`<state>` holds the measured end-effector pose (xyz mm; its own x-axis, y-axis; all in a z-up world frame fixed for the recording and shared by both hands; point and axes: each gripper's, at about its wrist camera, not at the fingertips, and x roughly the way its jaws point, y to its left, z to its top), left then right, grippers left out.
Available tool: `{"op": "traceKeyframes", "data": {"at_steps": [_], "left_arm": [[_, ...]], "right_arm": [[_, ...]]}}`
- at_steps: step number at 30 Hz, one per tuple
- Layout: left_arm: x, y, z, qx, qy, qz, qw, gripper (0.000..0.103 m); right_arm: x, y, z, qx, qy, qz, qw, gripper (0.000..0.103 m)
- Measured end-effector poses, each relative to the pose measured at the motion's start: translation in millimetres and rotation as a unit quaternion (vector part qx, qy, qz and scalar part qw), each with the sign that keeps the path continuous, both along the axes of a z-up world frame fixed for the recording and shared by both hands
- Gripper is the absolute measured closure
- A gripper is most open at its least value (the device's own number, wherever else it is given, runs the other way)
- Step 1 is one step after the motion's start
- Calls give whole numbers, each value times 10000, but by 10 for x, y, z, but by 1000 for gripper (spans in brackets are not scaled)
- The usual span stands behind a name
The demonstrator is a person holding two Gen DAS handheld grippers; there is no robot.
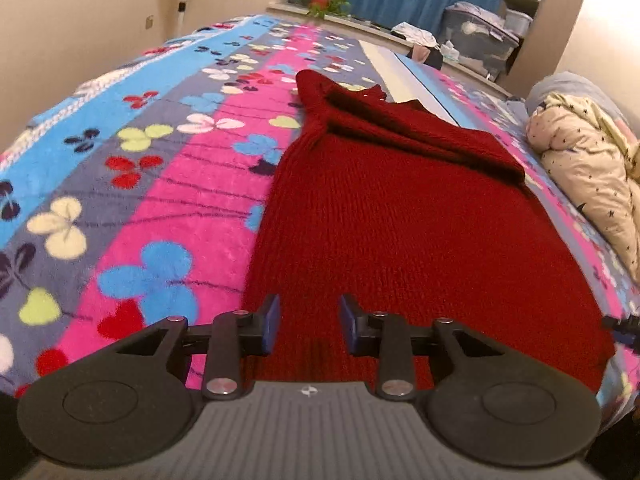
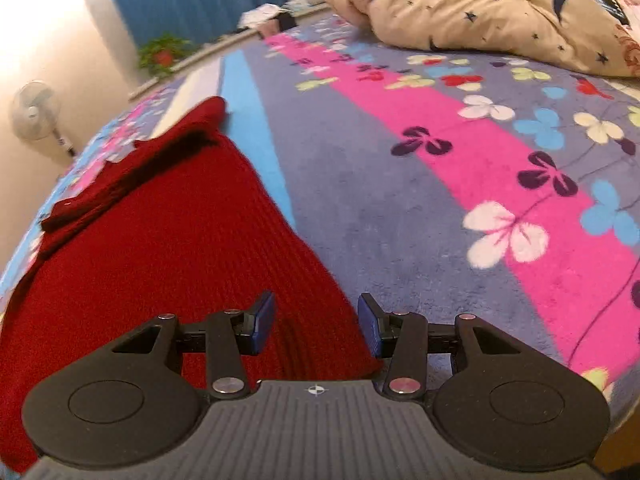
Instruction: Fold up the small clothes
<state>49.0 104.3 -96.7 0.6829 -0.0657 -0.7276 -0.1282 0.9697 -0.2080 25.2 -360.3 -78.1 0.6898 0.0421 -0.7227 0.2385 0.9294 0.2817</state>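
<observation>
While both tools hover over the near hem, the red sweater [image 1: 420, 232] lies flat on the flowered blanket [image 1: 168, 184], sleeves already folded across its top. Left gripper [image 1: 308, 324] stands partly parted, holding nothing; right gripper [image 2: 316, 326], a little wider, straddles the sweater's right corner, also unclamped. Next, I'd judge, both must pinch the hem and carry it upward. Grey storage bins [image 1: 476, 36] beyond hold contents I can't make out.

Flowered bed blanket [image 1: 168, 184] under red sweater [image 1: 400, 220] (sleeves folded), star-print quilt [image 1: 580, 160].
</observation>
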Motion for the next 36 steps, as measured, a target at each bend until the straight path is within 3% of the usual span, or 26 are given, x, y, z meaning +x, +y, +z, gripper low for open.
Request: {"op": "traceKeyframes", "data": {"at_steps": [3,20,24,30,36], "left_arm": [[5,2,-53,88,118,-14,9999,62],[41,4,-95,47,273,38,9996,62],[48,26,-110,-3,335,96,9994,54],[65,13,-153,38,491,106,9987,51],[58,37,-152,-13,485,197,9986,50]], "right_arm": [[66,58,-5,-252,-59,-124,9996,55],[24,-50,-57,-278,-64,-511,9983,55],[14,-187,-79,-100,-70,-794,9968,54],[62,-122,-127,-251,56,-541,9982,49],[58,-34,-111,-59,45,-78,9999,46]]}}
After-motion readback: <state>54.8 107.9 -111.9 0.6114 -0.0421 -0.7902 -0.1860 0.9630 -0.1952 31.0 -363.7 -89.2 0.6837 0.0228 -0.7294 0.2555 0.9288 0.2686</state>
